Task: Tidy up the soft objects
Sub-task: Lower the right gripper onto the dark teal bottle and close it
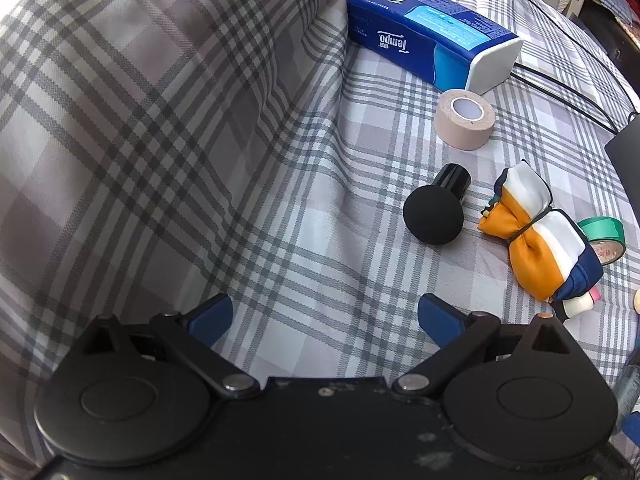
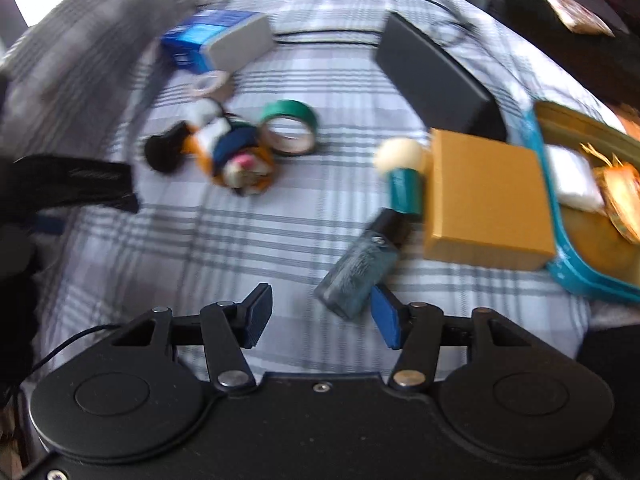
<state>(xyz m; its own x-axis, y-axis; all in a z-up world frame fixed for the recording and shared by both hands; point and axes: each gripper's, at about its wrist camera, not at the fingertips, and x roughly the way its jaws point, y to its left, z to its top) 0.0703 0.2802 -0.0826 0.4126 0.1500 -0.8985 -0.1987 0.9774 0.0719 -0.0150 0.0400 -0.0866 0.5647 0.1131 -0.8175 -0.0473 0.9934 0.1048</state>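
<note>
A soft cloth bundle point(image 1: 540, 236) in orange, white and navy, tied with a black band, lies on the plaid bedsheet point(image 1: 320, 272). It is blurred in the right wrist view point(image 2: 224, 148). A blue tissue pack point(image 1: 428, 36) point(image 2: 216, 42) rests against the plaid pillow point(image 1: 140, 120). My left gripper point(image 1: 326, 316) hovers open over bare sheet, left of and nearer than the bundle. My right gripper point(image 2: 320, 314) is open too. A small blue-green bottle point(image 2: 360, 272) lies just ahead of its right fingertip, and neither pad presses on it.
A beige tape roll point(image 1: 464, 118), a black foam-headed applicator point(image 1: 434, 214) and a green tape roll point(image 2: 290, 126) lie near the bundle. To the right are a gold box point(image 2: 484, 200), a teal tray point(image 2: 580, 276), a cream-capped teal bottle point(image 2: 404, 172) and a dark flat case point(image 2: 432, 76). Cables run along the far side.
</note>
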